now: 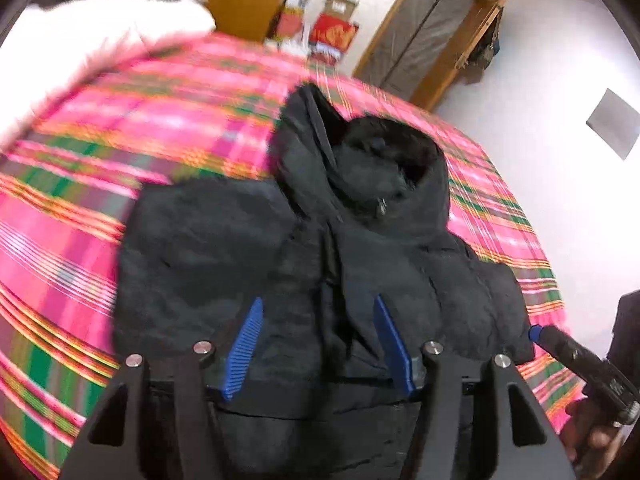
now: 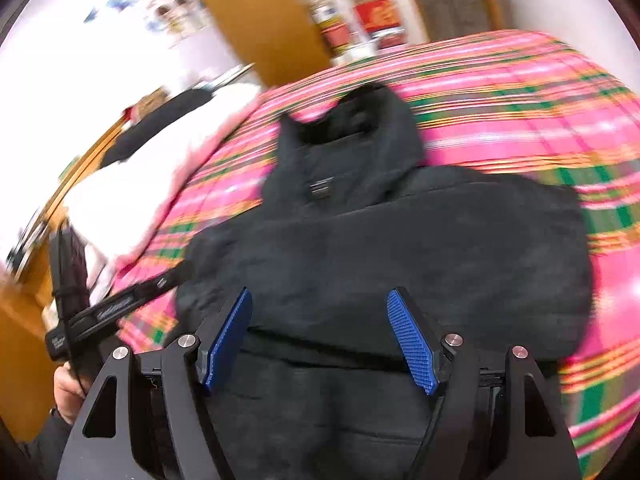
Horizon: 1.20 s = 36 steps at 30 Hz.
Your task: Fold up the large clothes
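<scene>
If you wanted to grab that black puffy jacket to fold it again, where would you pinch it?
Probably the near bottom hem of the black jacket, coming from the near edge of the bed. It lies flat on the plaid bedspread, hood away, and the hem is a thin edge facing both open grippers, the right gripper and the left gripper. The puffy middle looks too thick to pinch.

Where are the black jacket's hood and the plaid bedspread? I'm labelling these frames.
hood (image 1: 384, 168), left wrist view, on its dark fur-lined opening.
black jacket (image 2: 400, 248), right wrist view, on its folded body.
plaid bedspread (image 2: 520, 92), right wrist view, on bare pink cloth beyond the jacket.
</scene>
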Motion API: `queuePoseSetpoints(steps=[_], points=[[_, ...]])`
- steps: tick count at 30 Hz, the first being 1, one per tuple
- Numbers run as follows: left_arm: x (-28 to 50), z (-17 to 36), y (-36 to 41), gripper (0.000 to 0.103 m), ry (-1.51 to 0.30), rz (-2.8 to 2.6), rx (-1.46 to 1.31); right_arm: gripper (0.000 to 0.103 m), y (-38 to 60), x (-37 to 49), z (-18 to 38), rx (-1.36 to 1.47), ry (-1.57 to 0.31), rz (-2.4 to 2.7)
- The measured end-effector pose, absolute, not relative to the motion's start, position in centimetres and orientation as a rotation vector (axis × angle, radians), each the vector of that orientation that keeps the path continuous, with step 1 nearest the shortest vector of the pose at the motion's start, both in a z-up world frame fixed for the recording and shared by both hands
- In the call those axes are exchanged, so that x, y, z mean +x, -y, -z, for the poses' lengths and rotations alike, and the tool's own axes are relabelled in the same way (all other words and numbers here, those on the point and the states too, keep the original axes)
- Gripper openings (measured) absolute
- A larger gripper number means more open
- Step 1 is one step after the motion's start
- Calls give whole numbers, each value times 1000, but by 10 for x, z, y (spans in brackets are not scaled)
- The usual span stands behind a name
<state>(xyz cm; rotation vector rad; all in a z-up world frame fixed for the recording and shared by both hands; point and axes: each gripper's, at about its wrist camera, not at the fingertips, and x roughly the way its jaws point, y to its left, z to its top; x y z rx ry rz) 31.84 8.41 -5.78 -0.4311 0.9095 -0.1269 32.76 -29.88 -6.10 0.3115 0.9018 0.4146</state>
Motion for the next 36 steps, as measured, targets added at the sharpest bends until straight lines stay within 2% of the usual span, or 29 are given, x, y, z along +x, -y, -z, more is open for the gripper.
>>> queuePoseSetpoints(steps=[5, 6, 7, 8, 10, 18, 22, 27, 31, 34, 36], points=[[339, 80, -65, 58, -966, 191, -489, 70, 351, 343, 72, 317, -895, -266], [340, 82, -59, 46, -958, 206, -474, 66, 359, 348, 76, 303, -894, -235], [340, 84, -52, 26, -953, 215, -447, 60, 364, 351, 79, 298, -897, -217], [339, 87, -45, 19, -956, 204, -396, 48, 368, 358, 88, 292, -910, -194], [334, 92, -38, 12, -949, 179, -319, 45, 367, 365, 101, 286, -935, -179], [329, 110, -34, 11, -969, 112, -193, 43, 331, 373, 144, 119, -991, -183], [327, 101, -38, 11, -973, 96, -213, 43, 340, 374, 122, 150, -1014, -177], [306, 65, -56, 15, -890, 89, -244, 43, 342, 367, 78, 165, -898, -192], [314, 60, -63, 18, -849, 47, -203, 43, 307, 395, 81, 90, -907, -240], [332, 87, -69, 23, -972, 31, -212, 43, 279, 415, 114, 1, -1001, -249], [336, 101, -70, 23, -1033, 28, -231, 43, 276, 419, 129, 14, -1001, -232]])
